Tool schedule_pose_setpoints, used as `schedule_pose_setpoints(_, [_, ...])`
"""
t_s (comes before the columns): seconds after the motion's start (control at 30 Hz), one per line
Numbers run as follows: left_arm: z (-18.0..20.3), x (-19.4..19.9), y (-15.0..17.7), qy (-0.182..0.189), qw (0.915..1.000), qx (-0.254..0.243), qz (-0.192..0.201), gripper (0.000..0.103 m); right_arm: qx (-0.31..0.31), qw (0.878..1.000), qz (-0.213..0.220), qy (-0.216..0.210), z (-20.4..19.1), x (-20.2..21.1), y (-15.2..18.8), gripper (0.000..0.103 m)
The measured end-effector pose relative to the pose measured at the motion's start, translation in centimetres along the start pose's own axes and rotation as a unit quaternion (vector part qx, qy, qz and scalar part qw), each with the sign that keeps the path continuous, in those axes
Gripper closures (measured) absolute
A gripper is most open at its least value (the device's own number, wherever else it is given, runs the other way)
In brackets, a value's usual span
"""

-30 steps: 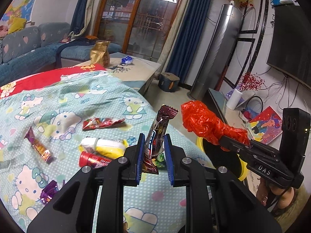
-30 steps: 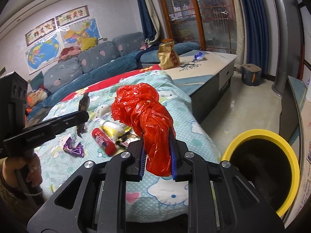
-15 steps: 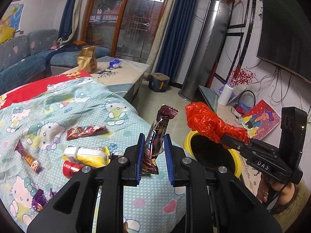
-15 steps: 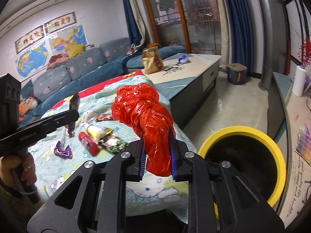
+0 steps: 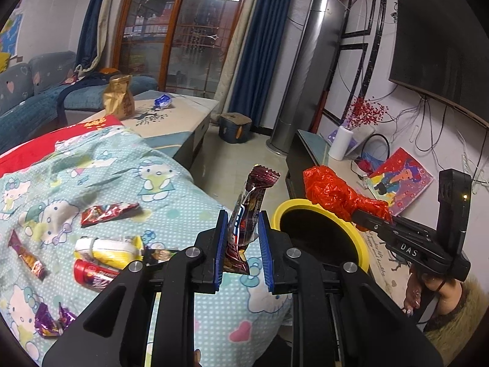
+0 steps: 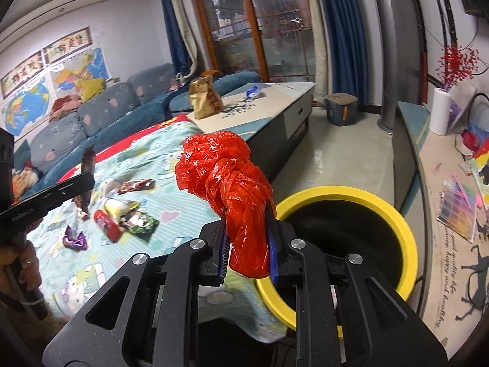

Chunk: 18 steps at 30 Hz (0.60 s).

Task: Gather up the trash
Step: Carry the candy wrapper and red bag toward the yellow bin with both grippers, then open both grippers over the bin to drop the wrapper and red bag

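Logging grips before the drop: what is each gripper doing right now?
Left gripper: closed on the dark candy wrapper.
Right gripper: closed on the crumpled red plastic bag.

1. The right gripper [image 6: 247,253], clamped on a knotted red plastic bag [image 6: 235,192], has swung away from the bedspread [image 6: 146,165] and now hangs at the near-left rim of the yellow-rimmed bin [image 6: 394,214].
2. The left gripper [image 5: 243,257], gripping a brown snack wrapper [image 5: 247,214], has moved right too; the bin [image 5: 284,211] now appears just beyond its fingertips, no longer hidden behind the red bag [image 5: 336,195].
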<state>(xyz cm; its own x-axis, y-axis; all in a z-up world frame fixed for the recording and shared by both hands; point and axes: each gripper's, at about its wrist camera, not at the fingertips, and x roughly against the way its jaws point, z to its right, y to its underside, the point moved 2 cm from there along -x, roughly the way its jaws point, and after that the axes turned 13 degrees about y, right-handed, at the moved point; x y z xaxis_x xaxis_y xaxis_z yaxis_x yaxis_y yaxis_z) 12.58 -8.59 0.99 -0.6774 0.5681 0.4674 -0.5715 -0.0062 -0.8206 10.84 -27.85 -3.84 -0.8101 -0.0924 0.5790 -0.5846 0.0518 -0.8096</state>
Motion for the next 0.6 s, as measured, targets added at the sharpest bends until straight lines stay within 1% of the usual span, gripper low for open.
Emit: schedule_pose_setpoints(0.6, [3.3,-3.1,0.8,0.037,0.9985,-0.033,-0.025,0.084,-0.035,0.998,-0.01,0.047,4.8,-0.4,0.6,0.088])
